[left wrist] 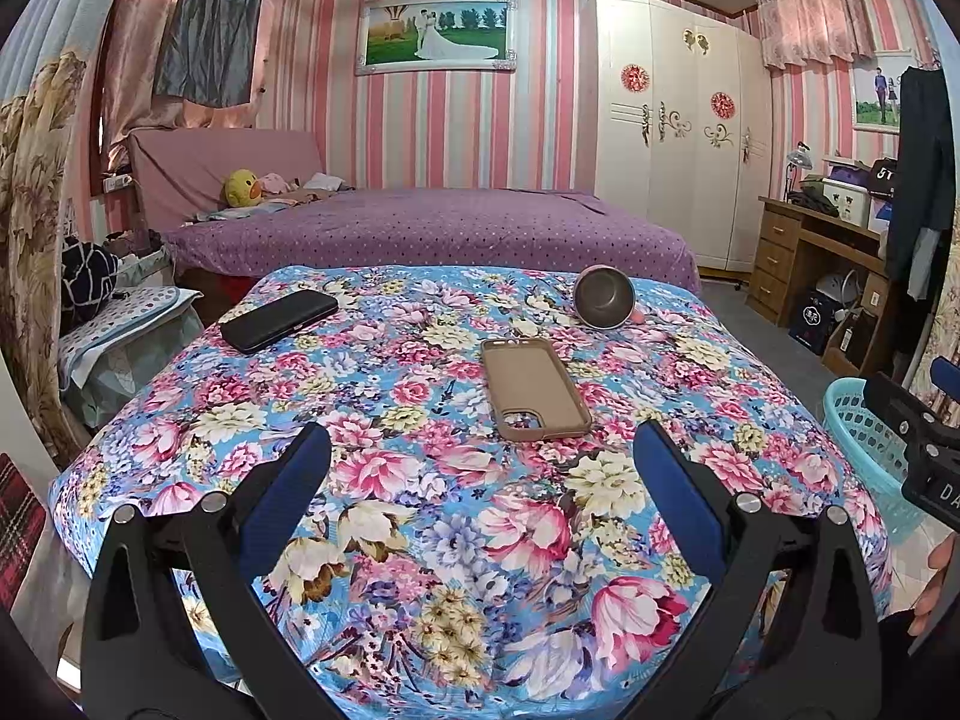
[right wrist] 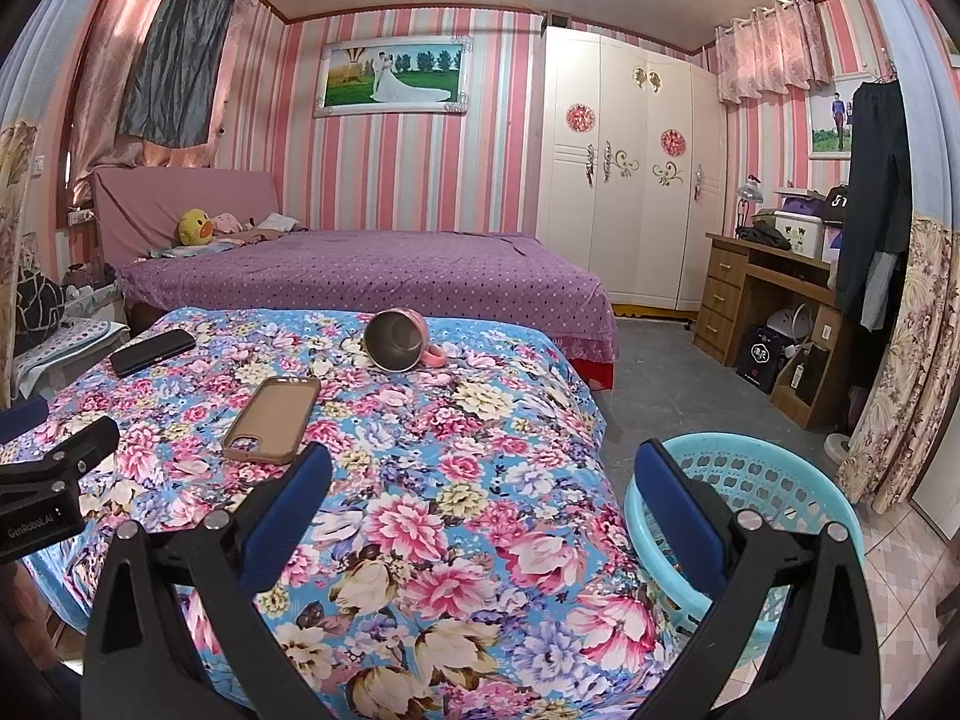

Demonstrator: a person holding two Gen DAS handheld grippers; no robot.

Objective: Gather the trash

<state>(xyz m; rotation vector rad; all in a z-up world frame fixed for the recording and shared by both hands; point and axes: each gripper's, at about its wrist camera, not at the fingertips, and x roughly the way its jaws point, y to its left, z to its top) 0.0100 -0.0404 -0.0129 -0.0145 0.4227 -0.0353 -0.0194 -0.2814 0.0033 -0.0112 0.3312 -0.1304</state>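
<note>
Black case point(left wrist: 279, 320): far left on the flowered cloth point(left wrist: 420, 540), not yet touched.
Left gripper point(left wrist: 480, 450): you hold it wide apart and empty, above the near edge.
Brown phone case point(left wrist: 536, 389): lies flat in the middle, just ahead of your left gripper.
Pink mug point(right wrist: 396, 348): on its side at the far end.
Right gripper point(right wrist: 483, 468): also wide, holding nothing.
Basket point(right wrist: 780, 480): on the floor at the right; it seems empty, but your finger hides part of it.
Progress: probably nothing is collected; all three things remain.
</note>
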